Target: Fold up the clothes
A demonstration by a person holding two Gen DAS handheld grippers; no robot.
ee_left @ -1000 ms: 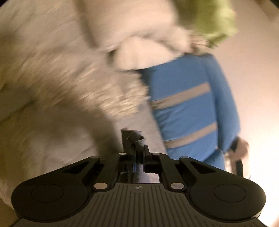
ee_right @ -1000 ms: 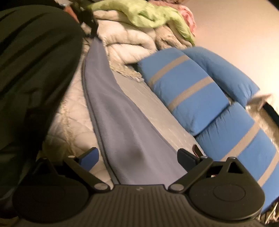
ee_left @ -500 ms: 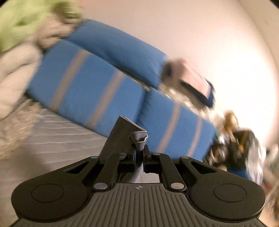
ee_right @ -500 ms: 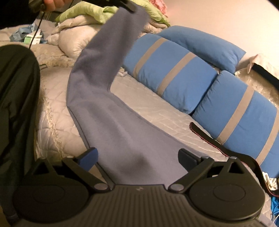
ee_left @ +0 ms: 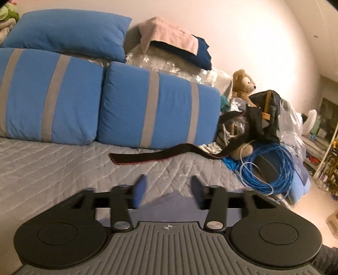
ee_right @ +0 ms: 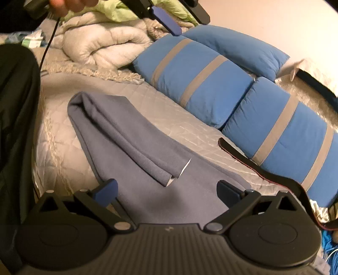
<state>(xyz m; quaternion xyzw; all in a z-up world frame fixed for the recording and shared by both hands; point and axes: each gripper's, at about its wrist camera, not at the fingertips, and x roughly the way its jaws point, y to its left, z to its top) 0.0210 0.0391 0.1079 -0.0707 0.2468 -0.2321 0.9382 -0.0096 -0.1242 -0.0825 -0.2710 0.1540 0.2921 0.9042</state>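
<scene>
A grey-blue cloth (ee_right: 131, 137) lies on the quilted bed (ee_right: 160, 110), its far half folded back over the near half, with a loose folded end near the middle. My right gripper (ee_right: 166, 188) hovers just over the cloth's near part, open, with nothing pinched. My left gripper (ee_left: 169, 187) is above the bed with its jaws opening and nothing between them; a bit of the cloth (ee_left: 169, 201) shows below it. In the right wrist view one of its blue fingers (ee_right: 166, 21) hangs high over the far end, held by a hand (ee_right: 63, 4).
Blue pillows with grey stripes (ee_left: 156, 110) line the back of the bed. A black strap (ee_left: 152, 156) lies in front of them. A white duvet (ee_right: 101, 44) is heaped at the far left. A blue cable coil (ee_left: 268, 167), bags and a teddy bear (ee_left: 243, 86) crowd the right end.
My left gripper carried the cloth's end up and over to the right, then let it go and opened. The cloth dropped into a fold on the bed. My right gripper stayed open.
</scene>
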